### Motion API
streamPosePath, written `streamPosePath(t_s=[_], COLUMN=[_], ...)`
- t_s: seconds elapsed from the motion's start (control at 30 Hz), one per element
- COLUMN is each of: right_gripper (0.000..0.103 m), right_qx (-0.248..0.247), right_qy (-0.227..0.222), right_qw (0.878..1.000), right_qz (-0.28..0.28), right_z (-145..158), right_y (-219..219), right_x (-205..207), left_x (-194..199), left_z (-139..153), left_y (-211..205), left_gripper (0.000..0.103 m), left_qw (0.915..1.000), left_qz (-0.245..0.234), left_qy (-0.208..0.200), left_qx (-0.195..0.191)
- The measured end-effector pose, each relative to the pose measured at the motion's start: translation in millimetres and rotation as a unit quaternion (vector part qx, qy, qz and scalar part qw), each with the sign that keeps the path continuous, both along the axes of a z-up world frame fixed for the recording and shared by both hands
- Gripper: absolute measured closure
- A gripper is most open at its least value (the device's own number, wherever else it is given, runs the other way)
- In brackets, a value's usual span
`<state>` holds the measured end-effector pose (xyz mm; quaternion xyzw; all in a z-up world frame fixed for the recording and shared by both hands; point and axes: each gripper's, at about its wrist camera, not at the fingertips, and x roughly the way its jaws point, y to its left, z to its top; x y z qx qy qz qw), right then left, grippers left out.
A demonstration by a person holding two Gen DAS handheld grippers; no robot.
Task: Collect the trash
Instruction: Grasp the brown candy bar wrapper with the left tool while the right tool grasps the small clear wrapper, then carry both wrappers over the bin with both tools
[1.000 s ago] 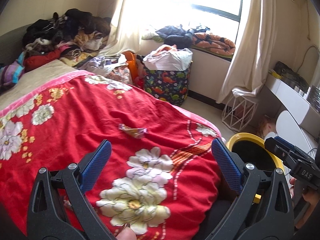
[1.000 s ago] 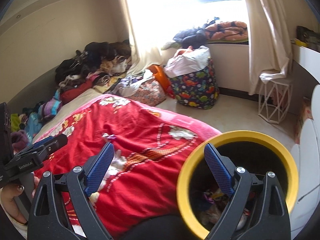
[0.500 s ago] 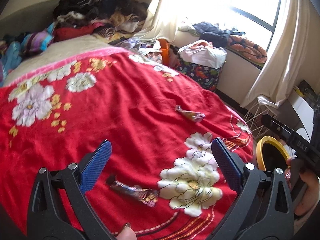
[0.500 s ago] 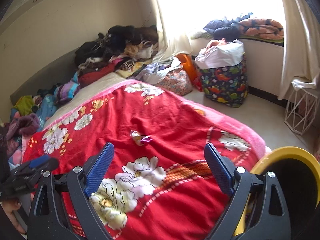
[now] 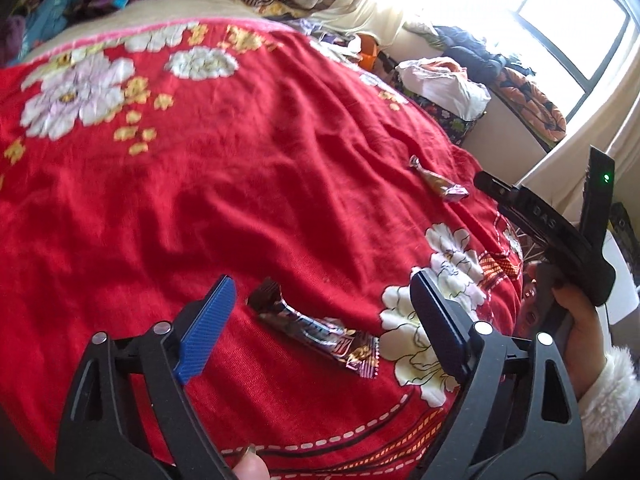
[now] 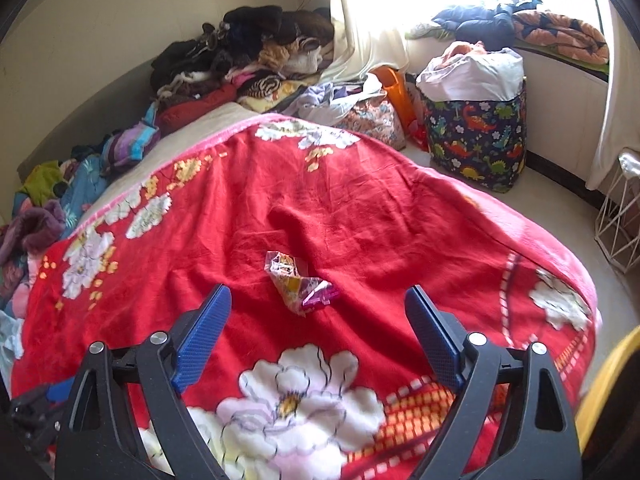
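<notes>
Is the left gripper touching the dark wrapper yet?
Apart. The left wrist view shows the left gripper closing around the dark wrapper, with red blanket visible between each pad and the wrapper's ends.

**Two wrappers on the blanket, one ahead of each gripper**

A chocolate bar wrapper (image 5: 316,330) lies on the blanket (image 5: 240,184), between the left gripper's (image 5: 320,312) closing jaws but untouched. A candy wrapper (image 6: 298,280) lies further along the blanket, just ahead of the right gripper (image 6: 318,320), whose jaws are also closing on nothing. Behind the blanket, a clothes pile (image 6: 248,52) sits at the bed's head. A fabric bin (image 6: 478,136) stands on the floor beside the bed, below the window sill.
</notes>
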<state>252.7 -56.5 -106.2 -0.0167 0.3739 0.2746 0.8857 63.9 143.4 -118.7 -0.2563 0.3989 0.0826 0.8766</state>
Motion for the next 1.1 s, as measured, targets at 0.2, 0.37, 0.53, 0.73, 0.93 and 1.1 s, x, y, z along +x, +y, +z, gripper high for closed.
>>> streamPosePath(t_s=[0.2, 0.37, 0.53, 0.73, 0.93, 1.1], right_gripper=[0.028, 0.062, 0.078, 0.08, 0.081, 0.081], right_qx=[-0.027, -0.015, 0.002, 0.018, 0.043, 0.054], right_qy=[0.024, 0.045, 0.033, 0.017, 0.018, 0.008], right_qw=[0.999, 0.999, 0.999, 1.0, 0.999, 0.998], right_qz=[0.006, 0.018, 0.023, 0.019, -0.009, -0.029], right_z=[-27, -42, -38, -25, -15, -4], right_y=[18, 23, 13, -11, -46, -72], right_x=[25, 34, 22, -6, -38, -57], left_x=[3, 4, 6, 10, 14, 20], left_z=[-17, -23, -27, -25, -17, -1], left_y=[-3, -6, -7, -14, -29, -45], left_gripper=[0.036, 0.053, 0.083, 0.091, 0.091, 0.091], left_qw=[0.9997, 0.9998, 0.9999, 0.9995, 0.9985, 0.9965], left_qz=[-0.001, -0.002, -0.002, -0.026, -0.054, -0.08], left_qy=[0.011, 0.007, 0.014, 0.01, -0.001, -0.023], left_qx=[-0.023, -0.019, -0.01, -0.011, -0.004, 0.006])
